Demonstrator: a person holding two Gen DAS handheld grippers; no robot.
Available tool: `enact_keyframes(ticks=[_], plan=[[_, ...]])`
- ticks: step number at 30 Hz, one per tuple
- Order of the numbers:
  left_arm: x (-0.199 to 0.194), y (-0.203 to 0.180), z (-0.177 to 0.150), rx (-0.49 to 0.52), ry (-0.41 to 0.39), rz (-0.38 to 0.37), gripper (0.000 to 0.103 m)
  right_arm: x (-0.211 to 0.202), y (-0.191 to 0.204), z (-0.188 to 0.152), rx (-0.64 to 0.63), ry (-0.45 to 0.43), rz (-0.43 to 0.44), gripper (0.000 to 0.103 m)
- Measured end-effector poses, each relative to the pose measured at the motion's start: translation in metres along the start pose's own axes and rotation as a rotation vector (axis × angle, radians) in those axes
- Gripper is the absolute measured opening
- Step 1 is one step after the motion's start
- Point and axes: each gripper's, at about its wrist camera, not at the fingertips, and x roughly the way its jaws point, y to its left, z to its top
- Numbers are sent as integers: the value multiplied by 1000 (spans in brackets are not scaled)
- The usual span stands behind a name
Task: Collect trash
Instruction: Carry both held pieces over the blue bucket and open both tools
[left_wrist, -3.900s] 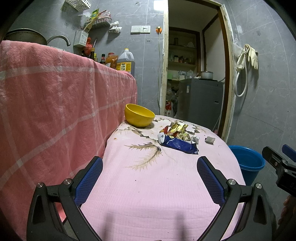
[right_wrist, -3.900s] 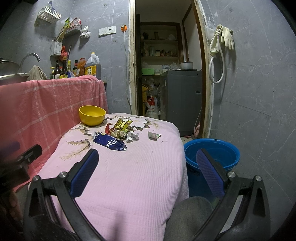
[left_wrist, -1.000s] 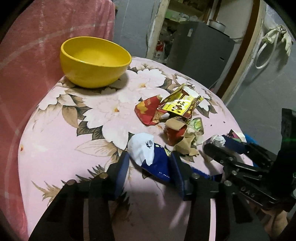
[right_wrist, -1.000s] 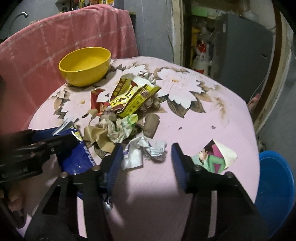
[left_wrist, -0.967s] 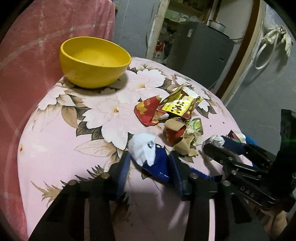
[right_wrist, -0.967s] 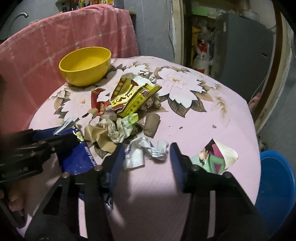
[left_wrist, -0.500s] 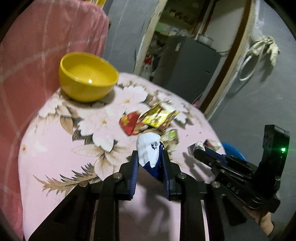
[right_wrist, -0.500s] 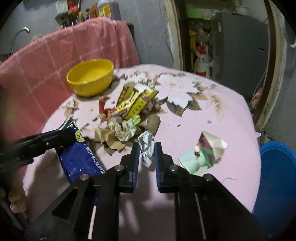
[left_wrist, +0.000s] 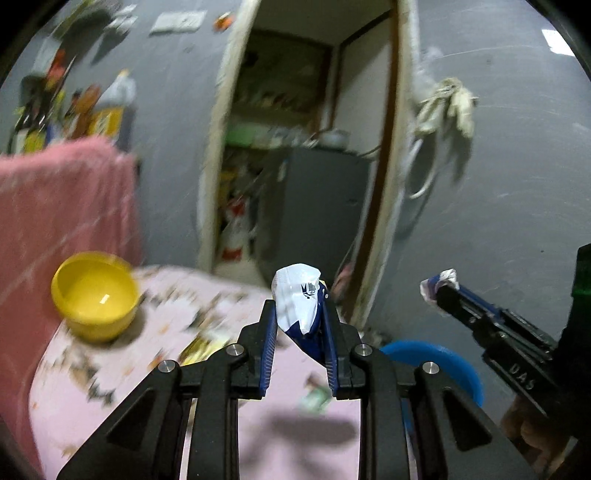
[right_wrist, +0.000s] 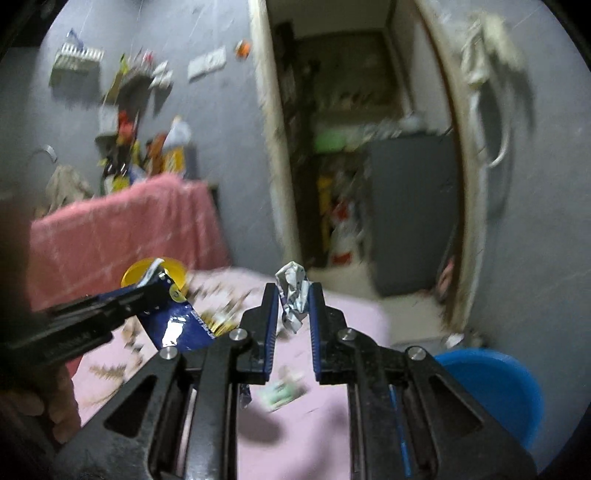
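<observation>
Yellow bowl (left_wrist: 95, 295) sits at the table's (left_wrist: 110, 369) far left edge; blue bucket (right_wrist: 495, 391) stands off its right edge. Left gripper (left_wrist: 300, 325), nearly closed, pinches blue-white wrapper (left_wrist: 297, 299) above the table. Right gripper (right_wrist: 293, 306) pinches crumpled foil scrap (right_wrist: 293, 295) likewise.

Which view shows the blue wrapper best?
Right wrist: the blue wrapper hangs side-on from the left hand-held gripper, its blue face and print showing, though blurred. The left wrist view is sharper but shows only its white end, edge-on between the pads.

Blue wrapper (left_wrist: 301, 310), crumpled foil (right_wrist: 293, 297) now off table (left_wrist: 110, 369).
</observation>
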Motion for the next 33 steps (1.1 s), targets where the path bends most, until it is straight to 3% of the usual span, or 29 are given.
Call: enact_keyframes(ticks=[5, 13, 21, 29, 33], plan=[[20, -52, 14, 58, -78, -80, 20, -29, -39, 19, 6, -83, -115, 21], [70, -110, 11, 112, -45, -173, 20, -45, -101, 11, 28, -90, -259, 22], [128, -137, -17, 141, 136, -163, 20, -27, -150, -36, 108, 32, -290, 22], [179, -140, -63, 151, 387, -179, 22, 5, -176, -83, 203, 196, -302, 23], [192, -142, -74, 147, 464, -187, 24, 11, -186, -100, 242, 253, -308, 24]])
